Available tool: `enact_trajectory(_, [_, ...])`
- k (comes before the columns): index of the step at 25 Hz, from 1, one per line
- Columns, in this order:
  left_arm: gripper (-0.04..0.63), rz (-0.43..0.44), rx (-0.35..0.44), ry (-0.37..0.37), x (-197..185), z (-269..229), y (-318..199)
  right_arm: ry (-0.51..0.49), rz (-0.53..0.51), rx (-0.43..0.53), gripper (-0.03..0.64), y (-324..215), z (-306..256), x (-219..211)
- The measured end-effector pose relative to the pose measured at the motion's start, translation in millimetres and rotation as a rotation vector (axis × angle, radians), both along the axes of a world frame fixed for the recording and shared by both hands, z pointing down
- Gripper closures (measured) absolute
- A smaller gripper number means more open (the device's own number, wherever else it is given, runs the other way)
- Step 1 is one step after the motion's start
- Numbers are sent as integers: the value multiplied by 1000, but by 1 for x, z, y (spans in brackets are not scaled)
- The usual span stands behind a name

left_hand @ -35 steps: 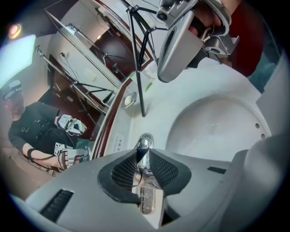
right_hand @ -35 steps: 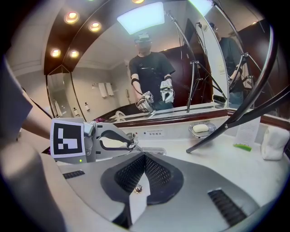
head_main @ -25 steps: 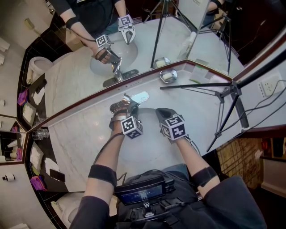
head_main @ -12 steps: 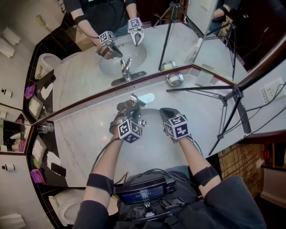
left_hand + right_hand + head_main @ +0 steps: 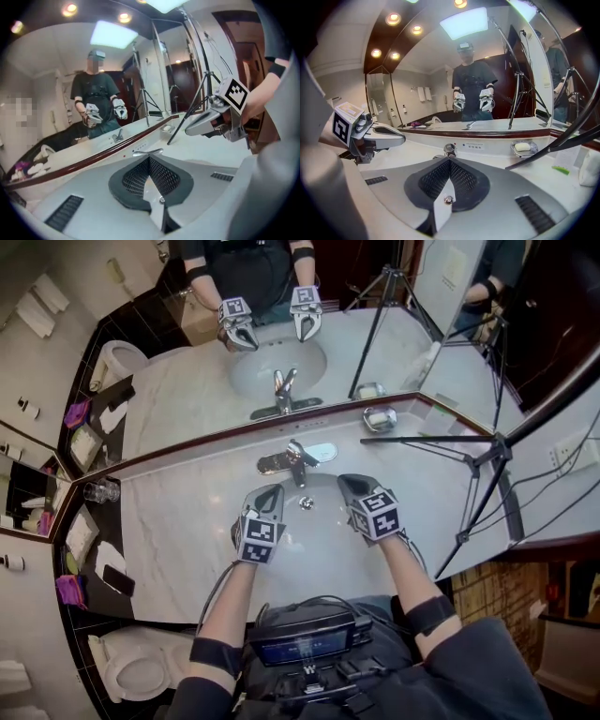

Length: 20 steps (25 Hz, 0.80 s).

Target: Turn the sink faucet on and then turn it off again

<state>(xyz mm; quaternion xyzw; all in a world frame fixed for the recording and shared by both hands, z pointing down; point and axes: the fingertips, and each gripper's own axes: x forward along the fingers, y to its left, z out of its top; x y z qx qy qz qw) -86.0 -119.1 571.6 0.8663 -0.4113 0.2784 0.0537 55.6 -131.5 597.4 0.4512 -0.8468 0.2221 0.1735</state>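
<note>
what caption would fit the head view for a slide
Left claw and right claw hover shut and empty over the sink before the faucet.

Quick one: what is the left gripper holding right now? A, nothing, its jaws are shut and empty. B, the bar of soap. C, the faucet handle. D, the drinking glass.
A: in the left gripper view the left gripper has its jaws closed together with nothing between them, and the head view shows it apart from the faucet.
</note>
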Motion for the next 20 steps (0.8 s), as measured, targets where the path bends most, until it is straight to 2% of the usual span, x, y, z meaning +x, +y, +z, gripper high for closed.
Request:
enact_trajectory(5, [593, -157, -49, 170, -37, -15, 9, -18, -27, -9, 594, 5, -3, -5])
enact_trajectory(7, [593, -214, -72, 214, -54, -12, 14, -10, -35, -11, 594, 6, -3, -5])
enact_trajectory(15, [593, -290, -69, 305, -77, -16, 30, 4, -31, -2, 594, 7, -5, -3])
enact_trajectory(20, [593, -318, -52, 297, -82, -15, 30, 5, -36, 2, 595, 7, -7, -5])
